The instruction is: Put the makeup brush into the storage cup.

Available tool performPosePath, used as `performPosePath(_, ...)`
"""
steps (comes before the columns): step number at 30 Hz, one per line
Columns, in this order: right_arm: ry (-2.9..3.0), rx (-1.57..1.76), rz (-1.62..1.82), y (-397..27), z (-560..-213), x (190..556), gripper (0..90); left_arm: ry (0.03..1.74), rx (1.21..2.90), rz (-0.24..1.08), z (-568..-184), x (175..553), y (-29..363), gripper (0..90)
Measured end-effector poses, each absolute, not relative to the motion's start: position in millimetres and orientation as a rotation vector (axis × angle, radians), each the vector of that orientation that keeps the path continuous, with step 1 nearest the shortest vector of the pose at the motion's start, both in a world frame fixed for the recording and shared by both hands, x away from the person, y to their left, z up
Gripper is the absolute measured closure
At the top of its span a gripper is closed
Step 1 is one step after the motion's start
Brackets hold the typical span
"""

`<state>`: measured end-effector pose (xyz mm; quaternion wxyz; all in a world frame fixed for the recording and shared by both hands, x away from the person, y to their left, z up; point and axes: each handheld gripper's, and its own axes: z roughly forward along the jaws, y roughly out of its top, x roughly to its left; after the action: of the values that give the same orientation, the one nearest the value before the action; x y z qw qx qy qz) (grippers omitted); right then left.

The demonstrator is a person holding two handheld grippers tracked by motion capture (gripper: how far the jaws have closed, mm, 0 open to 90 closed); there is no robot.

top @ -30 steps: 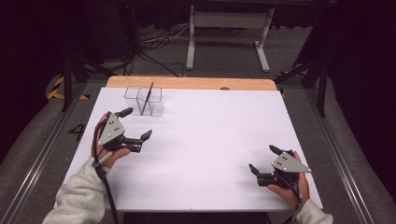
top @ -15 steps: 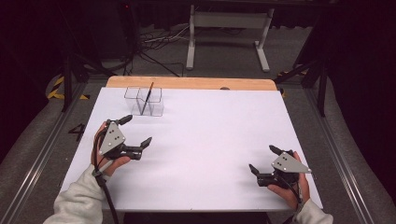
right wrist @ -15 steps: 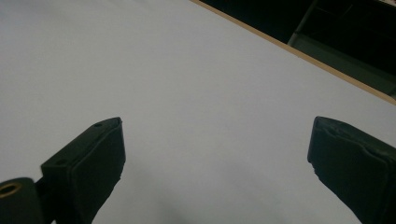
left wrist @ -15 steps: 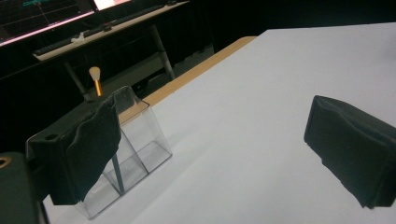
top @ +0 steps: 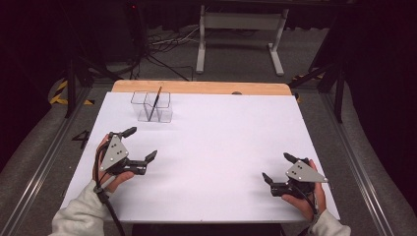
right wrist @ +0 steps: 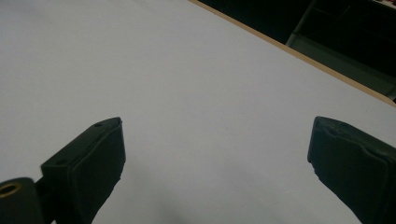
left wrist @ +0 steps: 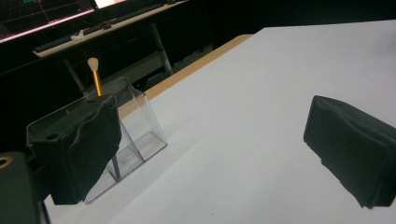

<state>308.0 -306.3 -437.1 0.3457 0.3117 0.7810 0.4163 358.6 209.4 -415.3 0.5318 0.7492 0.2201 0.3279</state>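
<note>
The left hand-held gripper is hovering over the white table with jaws spread wide, grasping nothing, near the clear divided holder where a brush is standing. The right hand-held gripper is resting released, well apart.

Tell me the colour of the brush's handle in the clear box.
The brush has an orange-gold handle with a pale tip, clearest in the left gripper view.

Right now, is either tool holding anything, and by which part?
Nothing is held. The left tool and right tool are both open over the table.
</note>
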Motion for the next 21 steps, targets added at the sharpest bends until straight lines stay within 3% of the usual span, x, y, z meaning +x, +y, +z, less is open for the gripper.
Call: performPosePath(21,2.015,0.809,1.071,-306.7,-436.5,306.8,4.9,0.575,1.82,0.759,-436.8,342.5,223.7,5.3)
